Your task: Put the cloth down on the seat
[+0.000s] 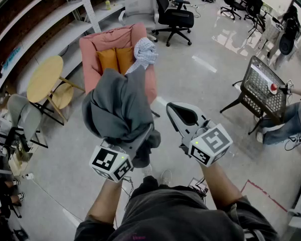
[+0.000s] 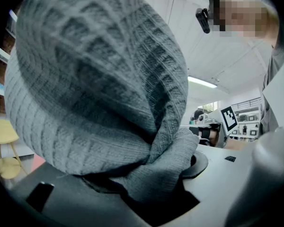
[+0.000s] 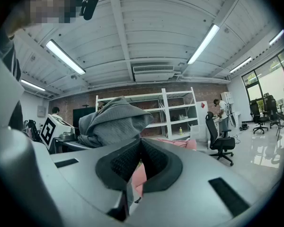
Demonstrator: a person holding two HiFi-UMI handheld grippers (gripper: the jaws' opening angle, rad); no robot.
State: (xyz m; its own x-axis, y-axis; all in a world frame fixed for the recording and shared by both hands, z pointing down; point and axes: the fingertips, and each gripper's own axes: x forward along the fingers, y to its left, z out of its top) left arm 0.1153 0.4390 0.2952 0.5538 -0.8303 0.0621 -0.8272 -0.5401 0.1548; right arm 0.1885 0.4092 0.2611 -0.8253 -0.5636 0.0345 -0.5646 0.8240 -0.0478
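Near left, left gripper [image 1: 139, 140]: its jaws are clamping a bunched fold of the grey cloth [image 1: 119, 107], which is draping over the gripper in 1 heap and hanging in the air, touching no furniture.
Near right, right gripper [image 1: 183, 115]: its jaws are resting together with nothing between them, just beside the cloth.
Step in hand: by my reading the cloth is being carried toward the seat; the putting down is not yet done.
Farther, left of centre, pink armchair [image 1: 115, 36]: it is standing well apart from the grippers.
On the seat, orange cushions [image 1: 108, 59]: 2 are leaning side by side against the back.
On the chair's right arm, pale cloth [image 1: 145, 51]: 1 bundle is lying there.
Next move: it is likely calling for a reach forward over the near part of the seat, a lowering until the heap is resting there, then a parting of the left jaws; the bulky folds may be clinging to the gripper.
Far left, round wooden table [image 1: 44, 78]: 1 is standing by the shelves.
Farthest, black office chair [image 1: 173, 16]: 1 is standing just beyond the armchair.
Count: 2 grippers, 1 grey cloth, 1 armchair, 2 cushions.
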